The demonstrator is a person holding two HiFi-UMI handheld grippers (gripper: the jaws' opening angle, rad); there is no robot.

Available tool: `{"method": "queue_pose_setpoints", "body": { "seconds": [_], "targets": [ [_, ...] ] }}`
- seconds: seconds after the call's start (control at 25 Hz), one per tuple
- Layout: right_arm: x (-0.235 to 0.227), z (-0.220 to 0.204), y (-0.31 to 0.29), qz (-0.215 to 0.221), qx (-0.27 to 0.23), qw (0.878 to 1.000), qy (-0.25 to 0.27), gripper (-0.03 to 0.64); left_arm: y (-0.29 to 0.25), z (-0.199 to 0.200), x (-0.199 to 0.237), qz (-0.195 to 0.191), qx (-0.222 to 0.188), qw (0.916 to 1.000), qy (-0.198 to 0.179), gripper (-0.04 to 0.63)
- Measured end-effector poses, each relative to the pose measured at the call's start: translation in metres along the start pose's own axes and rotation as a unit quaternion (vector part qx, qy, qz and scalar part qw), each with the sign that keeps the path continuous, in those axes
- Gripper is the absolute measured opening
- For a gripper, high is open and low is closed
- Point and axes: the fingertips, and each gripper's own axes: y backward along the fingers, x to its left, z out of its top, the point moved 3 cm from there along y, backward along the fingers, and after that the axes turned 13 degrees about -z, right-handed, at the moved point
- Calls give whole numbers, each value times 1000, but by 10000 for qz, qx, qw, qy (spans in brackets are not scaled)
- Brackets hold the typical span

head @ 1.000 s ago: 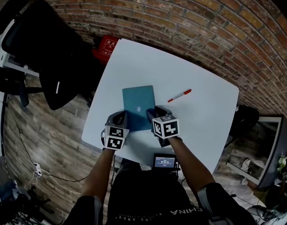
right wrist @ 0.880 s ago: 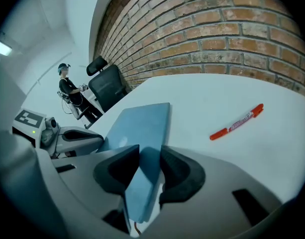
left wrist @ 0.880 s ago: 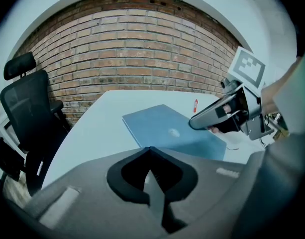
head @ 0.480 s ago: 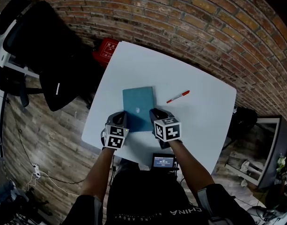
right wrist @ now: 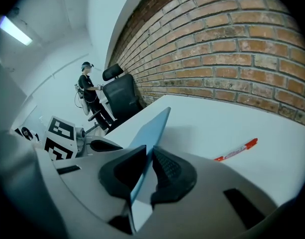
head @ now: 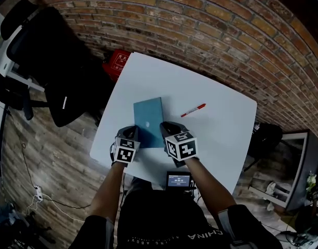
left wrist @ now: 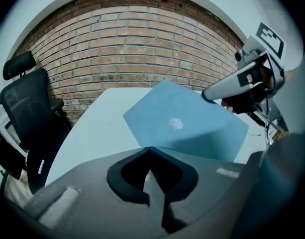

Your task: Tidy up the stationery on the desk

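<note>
Nearest us, our left gripper (left wrist: 150,151) has its jaws pressed together at the near corner of the blue notebook (head: 148,119). Our right gripper (right wrist: 147,156), its jaws having just been closing, pinches the notebook's right edge and tips it up off the desk (head: 221,134). Farther off the red pen (head: 193,110) lies loose, so we judge the tidying barely begun, with nothing yet put away.

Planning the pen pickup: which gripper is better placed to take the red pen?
Right: the red pen lies on its side. But the right gripper has just been closing on the blue notebook, so it must release first.
</note>
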Motion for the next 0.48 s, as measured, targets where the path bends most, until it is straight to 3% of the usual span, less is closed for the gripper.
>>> {"method": "queue_pose_setpoints", "body": {
  "seconds": [0.2, 0.36, 0.48],
  "targets": [
    [6, 6, 6, 99, -66, 9999, 80, 51, 4, 3, -11, -219, -51, 9997, 135, 8],
    [13, 12, 10, 220, -136, 9996, 140, 51, 8, 10, -26, -603, -222, 9974, 314, 12],
    [18, 16, 12, 298, -181, 9992, 184, 51, 14, 22, -39, -898, -432, 9940, 453, 67]
  ]
}}
